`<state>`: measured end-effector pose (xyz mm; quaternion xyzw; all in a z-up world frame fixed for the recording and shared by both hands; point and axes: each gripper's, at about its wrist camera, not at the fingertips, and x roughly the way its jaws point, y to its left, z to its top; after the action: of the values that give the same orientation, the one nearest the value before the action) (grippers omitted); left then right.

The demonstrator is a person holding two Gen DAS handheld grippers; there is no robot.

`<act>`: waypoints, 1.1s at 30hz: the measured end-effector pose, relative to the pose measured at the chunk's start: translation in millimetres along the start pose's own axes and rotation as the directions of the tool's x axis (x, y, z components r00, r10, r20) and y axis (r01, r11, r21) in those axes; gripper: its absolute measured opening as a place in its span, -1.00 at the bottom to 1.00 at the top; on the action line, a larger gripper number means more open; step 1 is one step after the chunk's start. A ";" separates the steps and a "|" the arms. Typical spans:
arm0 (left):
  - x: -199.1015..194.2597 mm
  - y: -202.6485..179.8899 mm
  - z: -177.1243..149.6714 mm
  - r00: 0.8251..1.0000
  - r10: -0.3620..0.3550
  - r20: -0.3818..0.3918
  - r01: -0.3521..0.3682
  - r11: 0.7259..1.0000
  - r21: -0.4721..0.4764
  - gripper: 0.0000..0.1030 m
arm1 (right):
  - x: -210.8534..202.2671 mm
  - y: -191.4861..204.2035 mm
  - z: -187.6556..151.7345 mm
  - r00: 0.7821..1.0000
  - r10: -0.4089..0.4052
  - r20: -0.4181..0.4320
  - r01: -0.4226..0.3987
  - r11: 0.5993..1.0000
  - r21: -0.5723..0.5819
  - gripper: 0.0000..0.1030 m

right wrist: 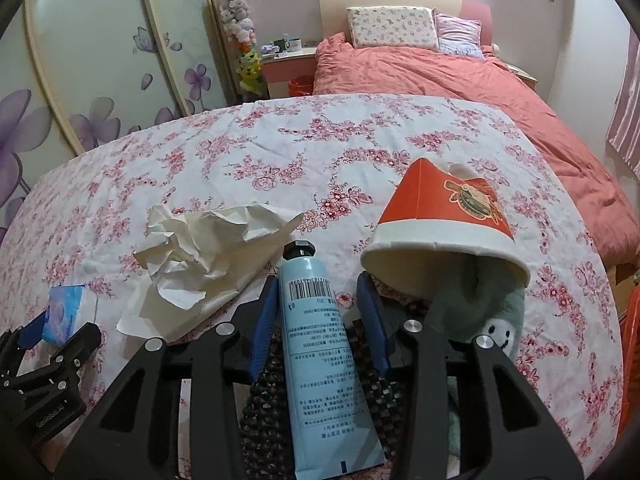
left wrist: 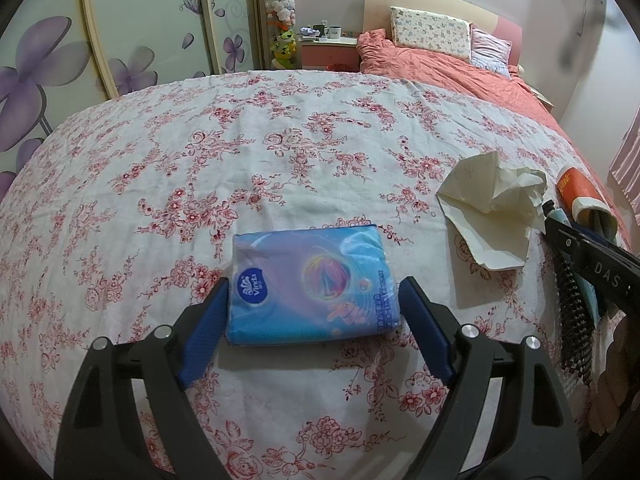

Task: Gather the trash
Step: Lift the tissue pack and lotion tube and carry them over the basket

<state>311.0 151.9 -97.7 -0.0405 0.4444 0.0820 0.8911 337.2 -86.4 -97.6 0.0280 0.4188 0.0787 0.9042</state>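
Observation:
A blue tissue pack (left wrist: 310, 286) lies on the floral cloth (left wrist: 280, 140). My left gripper (left wrist: 314, 296) is open, with a blue finger on each side of the pack's near end. A crumpled cream paper (left wrist: 494, 204) lies to its right, also seen in the right wrist view (right wrist: 208, 256). My right gripper (right wrist: 318, 292) is open around a light-blue tube (right wrist: 320, 340) that lies on a black woven mat (right wrist: 264, 412). An orange paper cup (right wrist: 444, 220) lies on its side to the right, over a grey-green soft toy (right wrist: 480, 312).
The floral cloth covers a surface in front of a bed with a coral duvet (right wrist: 460, 80) and pillows (right wrist: 390, 26). A wardrobe with purple flowers (left wrist: 120, 28) stands to the left. A nightstand with mugs (left wrist: 328, 38) is at the back.

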 end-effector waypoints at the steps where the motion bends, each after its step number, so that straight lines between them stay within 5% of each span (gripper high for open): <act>1: -0.1 0.9 0.0 1.000 0.000 0.000 0.000 1.000 0.000 0.58 | -0.1 -0.4 0.3 1.000 0.003 0.000 -0.003 1.000 0.003 -0.20; 11: 0.6 0.0 0.3 1.000 0.000 0.000 0.000 1.000 0.001 0.58 | -0.1 -1.2 -0.2 1.000 0.011 0.002 -0.011 1.000 0.011 -0.21; 13: 0.4 -0.9 1.0 1.000 0.000 0.004 0.000 1.000 0.008 0.55 | -0.5 -1.1 -0.1 1.000 -0.001 0.005 0.001 1.000 0.014 -0.46; 14: 0.3 -0.5 1.7 1.000 -0.005 0.008 0.005 1.000 0.015 0.42 | -0.4 -0.3 0.0 1.000 -0.003 0.004 0.003 1.000 0.008 -0.46; 20: 0.9 -1.3 3.3 1.000 -0.024 0.014 0.024 0.999 0.032 0.39 | -6.4 -5.5 -2.0 0.999 0.035 0.003 -0.035 0.999 0.016 -0.48; 33: -36.5 -12.6 5.8 0.994 -0.085 0.062 0.083 0.996 0.042 0.38 | -71.6 -38.7 -6.0 0.986 0.092 0.142 -0.103 0.992 0.078 -0.48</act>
<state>296.3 136.3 -65.1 -0.0391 0.4152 0.0369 0.9081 291.6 -136.6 -52.1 0.0924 0.3560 0.1028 0.9242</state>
